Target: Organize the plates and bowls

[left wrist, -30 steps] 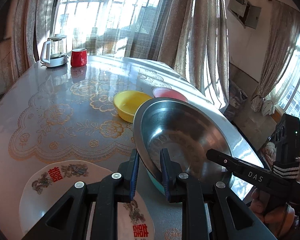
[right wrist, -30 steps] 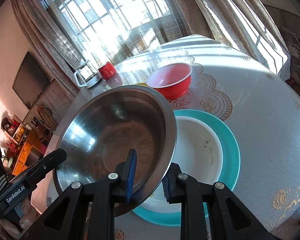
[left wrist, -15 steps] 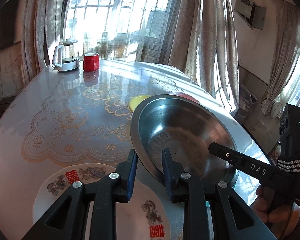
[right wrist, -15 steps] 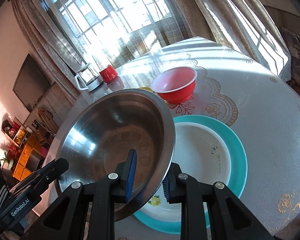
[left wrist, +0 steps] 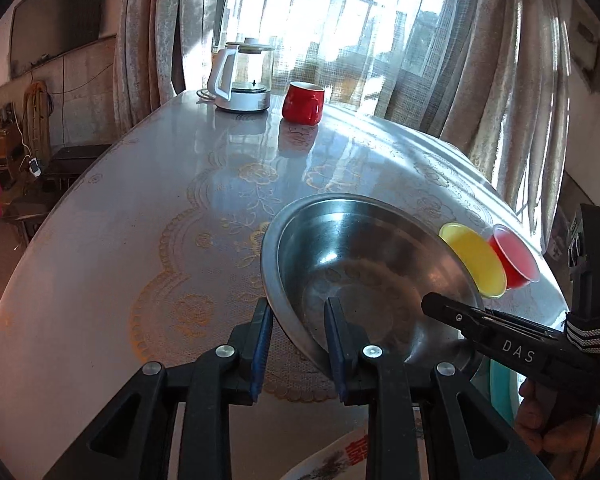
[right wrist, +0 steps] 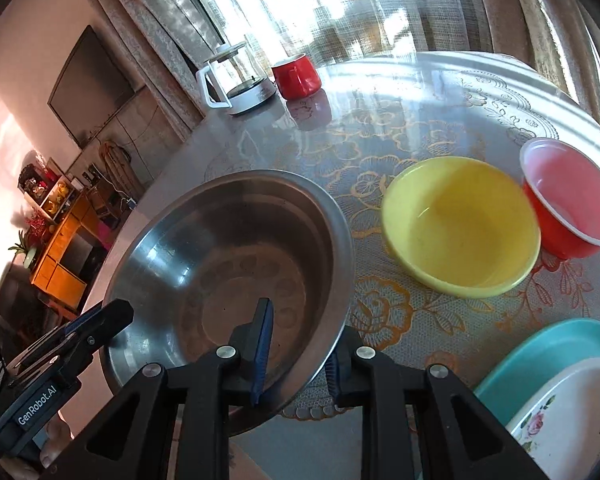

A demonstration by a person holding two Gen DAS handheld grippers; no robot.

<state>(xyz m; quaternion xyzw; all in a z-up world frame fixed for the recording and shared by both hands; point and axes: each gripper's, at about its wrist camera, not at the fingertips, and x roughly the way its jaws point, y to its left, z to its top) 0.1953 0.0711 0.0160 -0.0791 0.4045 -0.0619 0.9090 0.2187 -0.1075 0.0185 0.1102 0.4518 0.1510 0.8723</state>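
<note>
A large steel bowl [left wrist: 364,264] [right wrist: 228,264] is held above the table by both grippers. My left gripper [left wrist: 300,340] is shut on its left rim. My right gripper [right wrist: 298,354] is shut on its right rim; it also shows in the left wrist view [left wrist: 456,312]. A yellow bowl [right wrist: 460,228] [left wrist: 474,260] and a red bowl [right wrist: 572,200] [left wrist: 514,258] sit side by side to the right. A teal plate [right wrist: 548,352] with a white floral plate [right wrist: 568,416] on it lies at the near right.
A glass kettle [left wrist: 244,78] [right wrist: 236,84] and a red mug [left wrist: 303,103] [right wrist: 296,76] stand at the table's far edge by the curtained window. A white plate with red characters [left wrist: 340,456] lies near the front edge. The table [left wrist: 140,208] carries a lace-pattern cloth.
Both grippers carried the steel bowl left, off the teal and white plates, toward the table's middle. The yellow and red bowls now lie to its right.
</note>
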